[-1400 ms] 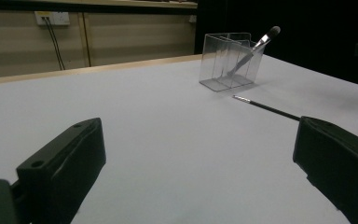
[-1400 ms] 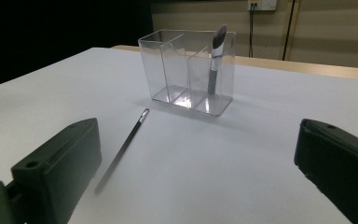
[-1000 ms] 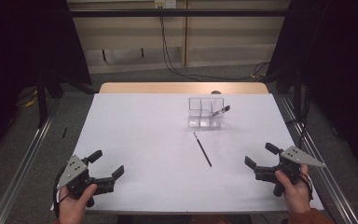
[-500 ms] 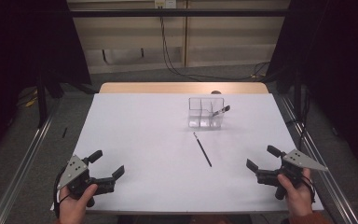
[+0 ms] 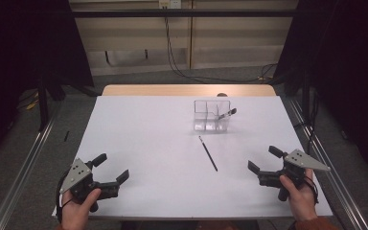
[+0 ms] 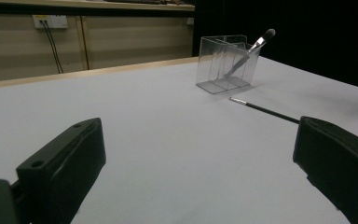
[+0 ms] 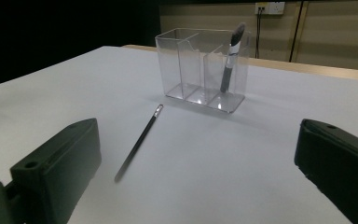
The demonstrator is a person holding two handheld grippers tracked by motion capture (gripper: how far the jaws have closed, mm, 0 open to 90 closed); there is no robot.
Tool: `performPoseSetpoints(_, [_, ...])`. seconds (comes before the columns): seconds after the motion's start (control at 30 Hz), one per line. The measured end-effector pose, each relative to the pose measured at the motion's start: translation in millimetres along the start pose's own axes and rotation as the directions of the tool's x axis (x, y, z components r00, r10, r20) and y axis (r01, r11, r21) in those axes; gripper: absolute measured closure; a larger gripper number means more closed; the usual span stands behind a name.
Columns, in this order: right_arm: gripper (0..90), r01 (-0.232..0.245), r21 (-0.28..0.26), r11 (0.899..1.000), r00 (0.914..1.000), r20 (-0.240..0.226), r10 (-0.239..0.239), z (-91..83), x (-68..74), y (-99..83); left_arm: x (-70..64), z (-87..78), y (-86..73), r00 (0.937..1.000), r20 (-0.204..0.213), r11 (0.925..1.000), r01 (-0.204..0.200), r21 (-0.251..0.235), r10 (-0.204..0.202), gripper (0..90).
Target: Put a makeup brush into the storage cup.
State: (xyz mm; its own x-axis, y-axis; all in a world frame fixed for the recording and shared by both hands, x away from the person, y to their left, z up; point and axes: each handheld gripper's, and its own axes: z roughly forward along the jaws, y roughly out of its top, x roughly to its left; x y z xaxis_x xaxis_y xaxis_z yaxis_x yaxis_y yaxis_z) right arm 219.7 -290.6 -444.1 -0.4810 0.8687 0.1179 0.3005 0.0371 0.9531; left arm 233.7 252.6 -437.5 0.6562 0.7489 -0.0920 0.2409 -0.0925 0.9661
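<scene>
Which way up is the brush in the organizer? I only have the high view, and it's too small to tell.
Observer: In the right gripper view the brush stands bristles up in an end compartment of the clear organizer, with its head above the rim.
Operator: And the loose stick, any tip on it?
Observer: The thin dark stick has a silver tip on the end nearest the organizer.

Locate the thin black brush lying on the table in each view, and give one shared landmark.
High view: brush lies at centre, just in front of the clear organizer.
Left gripper view: right of centre, angled toward the right jaw.
Right gripper view: left of centre, between the jaws.
Shared landmark: the organizer with its upright brush.
</scene>
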Motion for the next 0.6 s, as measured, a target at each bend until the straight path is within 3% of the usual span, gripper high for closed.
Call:
performPoseSetpoints(0.23, [0.2, 0.028, 0.028, 0.999, 0.9987, -0.044, -0.027, 20.3, 6.4, 5.2, 1.1, -0.2, -0.9, 1.0, -0.009, 1.0, 0.0, 0.007, 0.0, 2.5])
performPoseSetpoints(0.6, [0.2, 0.057, 0.022, 0.998, 0.9942, -0.093, -0.055, 49.0, 17.1, 18.7, 1.7, -1.9, -0.4, 0.9999, -0.016, 1.0, 0.004, 0.0, -0.004, 2.5])
